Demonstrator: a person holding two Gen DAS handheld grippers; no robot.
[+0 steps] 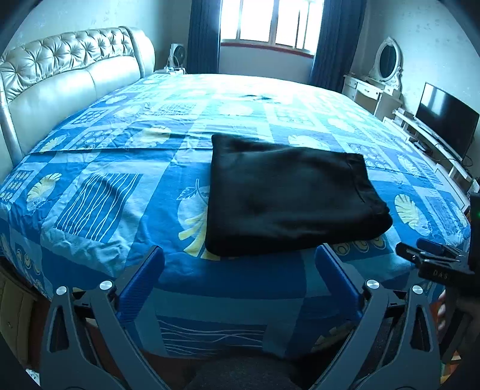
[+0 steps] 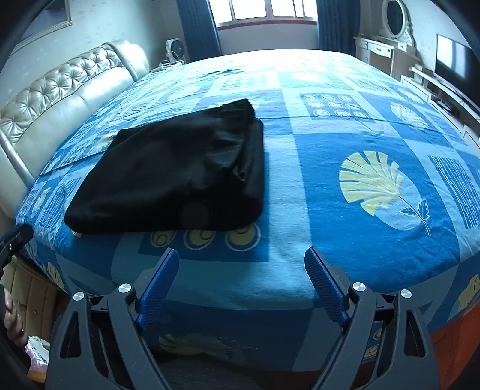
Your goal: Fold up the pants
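The left tool [image 1: 240, 255] and the right tool [image 2: 241, 258] both gape wide at the bottom of their frames, holding nothing. Beyond them, the folded black pants [image 1: 288, 192] lie mid-frame on the blue patterned bed [image 1: 105, 186], untouched by either.

The television [image 2: 453, 61] is cut off by the frame's right edge, the picture frame [image 2: 45, 22] is clipped at top left, and the pants' [image 2: 177, 174] inner layers are hidden
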